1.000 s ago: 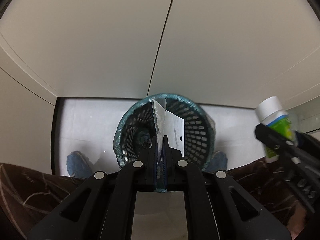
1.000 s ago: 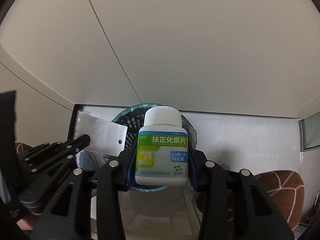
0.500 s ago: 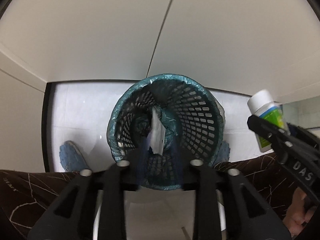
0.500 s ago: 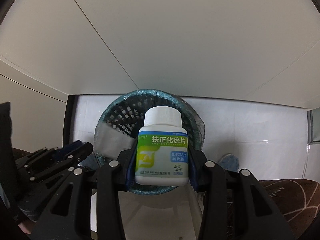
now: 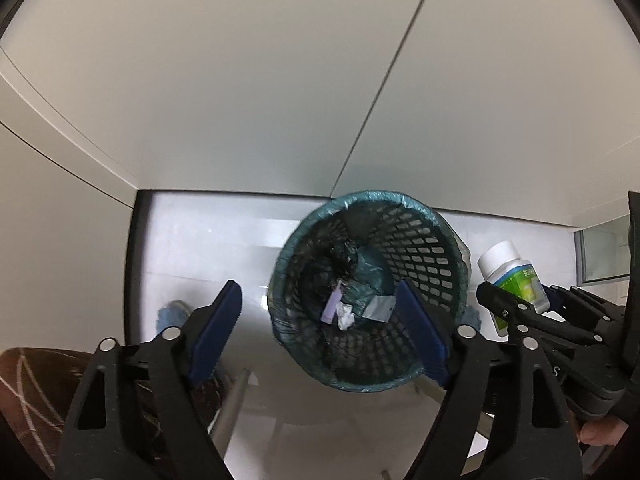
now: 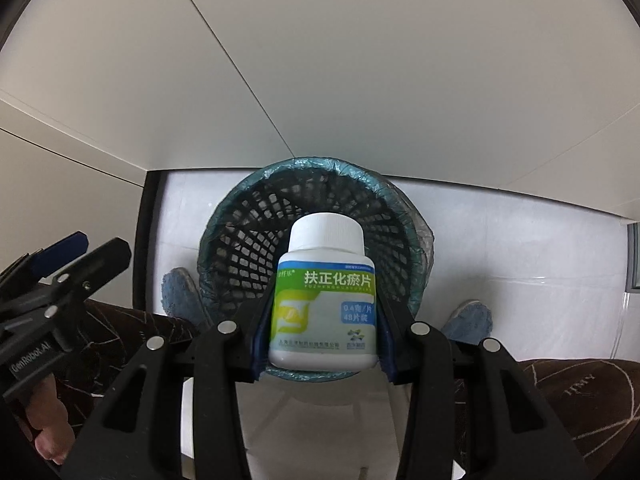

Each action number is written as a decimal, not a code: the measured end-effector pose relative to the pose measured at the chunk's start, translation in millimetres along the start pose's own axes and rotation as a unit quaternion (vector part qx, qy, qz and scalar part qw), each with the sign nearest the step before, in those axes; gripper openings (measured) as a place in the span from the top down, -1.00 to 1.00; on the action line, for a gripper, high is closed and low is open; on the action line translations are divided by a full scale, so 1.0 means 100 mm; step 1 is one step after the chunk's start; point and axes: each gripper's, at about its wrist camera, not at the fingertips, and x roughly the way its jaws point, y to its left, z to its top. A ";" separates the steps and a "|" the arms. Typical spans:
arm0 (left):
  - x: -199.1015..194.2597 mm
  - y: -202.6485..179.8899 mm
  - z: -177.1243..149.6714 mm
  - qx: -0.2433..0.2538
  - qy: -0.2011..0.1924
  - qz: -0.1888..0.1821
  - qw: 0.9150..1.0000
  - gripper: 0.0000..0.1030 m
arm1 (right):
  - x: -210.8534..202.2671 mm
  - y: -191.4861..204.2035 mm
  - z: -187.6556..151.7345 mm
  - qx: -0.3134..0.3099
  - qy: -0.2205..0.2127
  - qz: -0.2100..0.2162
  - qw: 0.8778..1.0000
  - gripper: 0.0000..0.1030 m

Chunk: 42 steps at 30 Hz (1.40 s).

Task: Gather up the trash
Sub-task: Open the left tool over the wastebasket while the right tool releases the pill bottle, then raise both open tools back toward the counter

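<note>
Left claw (image 5: 320,320) points steeply down above the black mesh wastebasket lined with a teal plastic bag (image 5: 436,256); its jaws are opening, blue pads spread wide, nothing between them. Inside the wastebasket, on the crumpled liner at the bottom: a pale lilac strip (image 5: 333,307), a crumpled white paper wad (image 5: 345,317) just beside it, and a flat clear plastic packet (image 5: 379,309) to the right of the wad. Right claw (image 6: 323,320) is clenched on a white plastic medicine bottle with a white screw cap and green-and-blue label (image 6: 323,300), blue pads pressing both sides of the bottle body; its jaws are beginning to ease open. The bottle stands upright in the grip, cap away from the camera, directly over the open mouth of the wastebasket (image 6: 240,240) in the right wrist view. In the left wrist view the same bottle (image 5: 512,276) appears just beside the basket's right rim. The basket stands on a pale glossy floor (image 5: 200,248) against a beige panelled wall (image 5: 240,80). Two blue fuzzy slippers (image 6: 176,288) flank the basket; dark brown patterned trouser legs (image 6: 580,400) are near both lower corners. Part of a hand (image 6: 44,428) grips the left claw's handle.
</note>
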 end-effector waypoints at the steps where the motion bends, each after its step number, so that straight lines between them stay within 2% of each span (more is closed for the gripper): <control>1: -0.04 0.01 0.01 -0.001 -0.003 0.001 1.000 -0.60 | -0.03 0.00 0.00 0.001 -0.002 0.002 1.000 0.14; 2: -0.08 0.03 0.01 -0.002 -0.006 0.001 1.000 -0.62 | -0.07 0.00 -0.01 0.002 -0.005 0.002 1.000 0.03; 4: -0.17 0.05 0.03 -0.004 -0.012 0.003 1.000 -0.71 | -0.17 0.01 -0.02 0.002 -0.012 0.007 1.000 -0.04; 10: -0.56 0.06 0.06 -0.006 -0.038 -0.004 0.999 -0.77 | -0.56 0.07 -0.04 -0.008 -0.039 -0.002 0.999 -0.42; 14: -0.92 0.03 0.10 -0.007 -0.067 -0.001 0.998 -0.82 | -1.01 0.08 -0.05 -0.017 -0.084 -0.016 0.996 -0.62; 17: -1.21 -0.02 0.12 -0.005 -0.091 -0.005 0.996 -0.86 | -1.37 0.09 -0.04 -0.023 -0.123 -0.026 0.992 -0.69; 23: -1.83 -0.13 0.13 0.002 -0.140 -0.010 0.990 -0.89 | -2.10 0.16 -0.07 -0.042 -0.202 -0.041 0.978 -0.81; 31: -2.53 -0.21 0.24 0.011 -0.183 -0.009 0.983 -0.89 | -2.97 0.12 0.02 -0.059 -0.282 -0.052 0.956 -0.81; 42: -3.64 -0.48 0.52 0.027 -0.262 -0.014 0.965 -0.89 | -4.04 -0.06 0.25 -0.052 -0.355 -0.057 0.932 -0.81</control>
